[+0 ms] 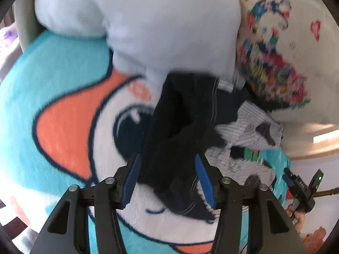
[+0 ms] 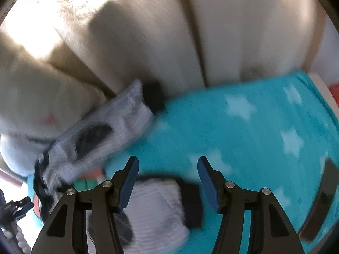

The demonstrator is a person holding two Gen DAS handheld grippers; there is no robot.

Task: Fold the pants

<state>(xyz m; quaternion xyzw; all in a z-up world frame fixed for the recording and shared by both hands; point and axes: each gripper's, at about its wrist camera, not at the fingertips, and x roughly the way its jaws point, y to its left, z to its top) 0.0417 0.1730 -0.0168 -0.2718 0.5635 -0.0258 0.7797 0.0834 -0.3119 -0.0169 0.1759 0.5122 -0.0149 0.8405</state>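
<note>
Dark navy pants (image 1: 182, 131) lie bunched on a turquoise cartoon blanket (image 1: 53, 110), running up toward the pillows. My left gripper (image 1: 168, 180) is open, its blue pads on either side of the pants' lower end. My right gripper (image 2: 167, 182) is open and empty above the turquoise star blanket (image 2: 243, 139). It hovers beside a grey-and-white striped garment with dark cuffs (image 2: 156, 207). The right gripper also shows in the left wrist view (image 1: 298, 188) at the lower right. Both views are blurred by motion.
A pale blue pillow (image 1: 152, 21) and a white cushion with a colourful print (image 1: 275, 48) lie at the back. Another striped garment (image 2: 101, 135) lies by the cream sofa back (image 2: 190, 42). It also shows in the left view (image 1: 252, 131).
</note>
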